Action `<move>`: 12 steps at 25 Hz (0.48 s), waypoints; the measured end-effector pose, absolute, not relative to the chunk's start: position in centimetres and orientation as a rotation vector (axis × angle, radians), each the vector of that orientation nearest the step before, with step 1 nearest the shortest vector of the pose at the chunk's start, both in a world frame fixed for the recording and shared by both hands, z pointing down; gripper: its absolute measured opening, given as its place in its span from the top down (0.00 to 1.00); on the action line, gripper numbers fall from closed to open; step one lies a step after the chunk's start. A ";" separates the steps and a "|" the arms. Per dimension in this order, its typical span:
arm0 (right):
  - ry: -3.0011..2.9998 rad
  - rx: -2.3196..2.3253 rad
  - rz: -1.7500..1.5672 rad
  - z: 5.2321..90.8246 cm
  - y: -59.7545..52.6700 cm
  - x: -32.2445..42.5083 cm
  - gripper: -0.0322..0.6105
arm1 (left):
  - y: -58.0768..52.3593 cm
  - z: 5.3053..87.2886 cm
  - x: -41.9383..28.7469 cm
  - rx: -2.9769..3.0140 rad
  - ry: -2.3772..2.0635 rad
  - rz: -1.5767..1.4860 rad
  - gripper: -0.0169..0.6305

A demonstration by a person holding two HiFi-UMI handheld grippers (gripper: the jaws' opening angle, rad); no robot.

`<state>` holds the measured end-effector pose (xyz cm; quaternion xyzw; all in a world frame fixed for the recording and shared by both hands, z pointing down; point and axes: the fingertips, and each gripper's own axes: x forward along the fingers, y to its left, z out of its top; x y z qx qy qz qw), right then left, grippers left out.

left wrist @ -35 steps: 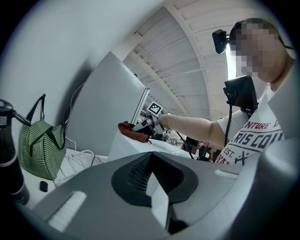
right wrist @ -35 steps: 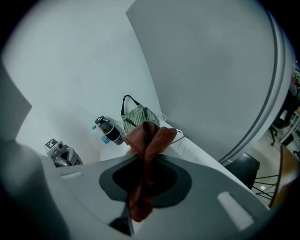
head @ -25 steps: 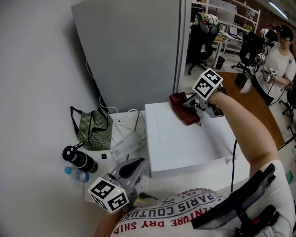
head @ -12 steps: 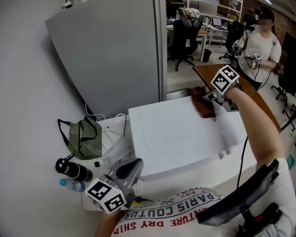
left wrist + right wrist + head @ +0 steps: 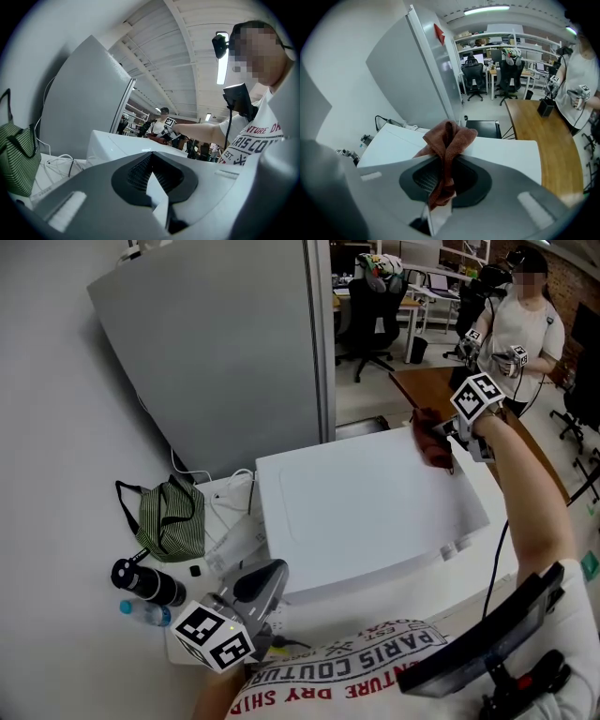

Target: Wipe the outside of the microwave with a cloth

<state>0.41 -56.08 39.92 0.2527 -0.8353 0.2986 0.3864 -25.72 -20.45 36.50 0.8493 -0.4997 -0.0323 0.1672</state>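
R claw point(image 5: 453, 432), clamped on cloth point(image 5: 429, 439), has swept to microwave point(image 5: 366, 512) top's far-right edge; top pass prob nearly done. L claw point(image 5: 265, 579) pinched together, empty.

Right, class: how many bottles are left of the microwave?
2: a black bottle by the bag, a clear bottle right beside it. More may be hidden.

White table point(image 5: 394, 601) with the microwave point(image 5: 366, 502), a green striped bag point(image 5: 169, 518), a dark bottle point(image 5: 141, 582) and cables point(image 5: 230, 493)

Rough terry cloth point(image 5: 447, 140) lies on the smooth, matt microwave point(image 5: 366, 512).
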 end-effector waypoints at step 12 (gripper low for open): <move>-2.274 0.789 0.453 37.2 -53.4 0.8 0.88 | -19.2 36.8 -22.6 2.422 -1.458 -0.032 0.96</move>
